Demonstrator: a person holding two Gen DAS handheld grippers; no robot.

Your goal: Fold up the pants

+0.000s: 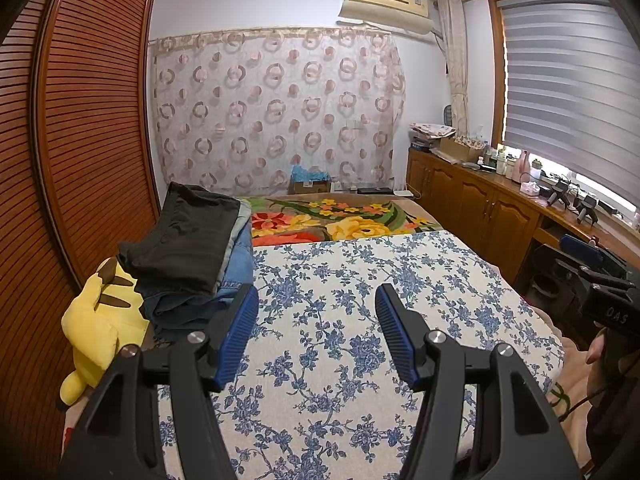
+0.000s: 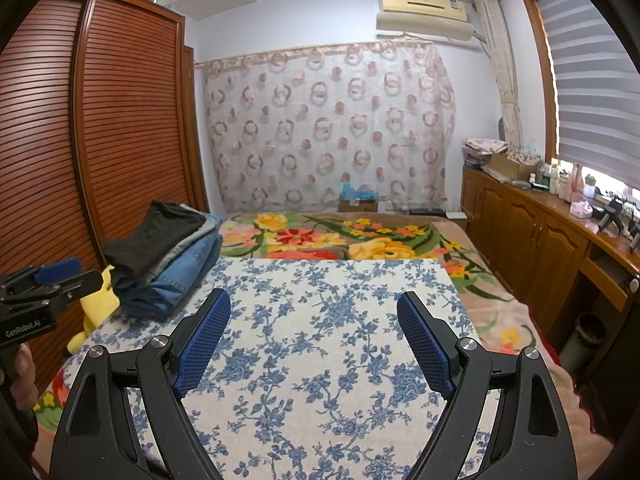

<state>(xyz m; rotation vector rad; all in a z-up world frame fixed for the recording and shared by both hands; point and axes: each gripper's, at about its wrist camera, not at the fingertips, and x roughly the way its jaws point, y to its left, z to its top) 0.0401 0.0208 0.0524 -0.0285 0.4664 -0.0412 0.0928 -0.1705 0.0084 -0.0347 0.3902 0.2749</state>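
A stack of folded pants lies at the left edge of the bed, dark pants on top, grey and blue jeans beneath; it also shows in the right wrist view. My left gripper is open and empty above the blue-flowered cloth, just right of the stack. My right gripper is open and empty over the same cloth. Each gripper shows at the edge of the other's view: the right one and the left one.
A yellow plush toy lies left of the stack beside the slatted wardrobe. A flowered blanket covers the far bed. Wooden cabinets with bottles run along the right under the window.
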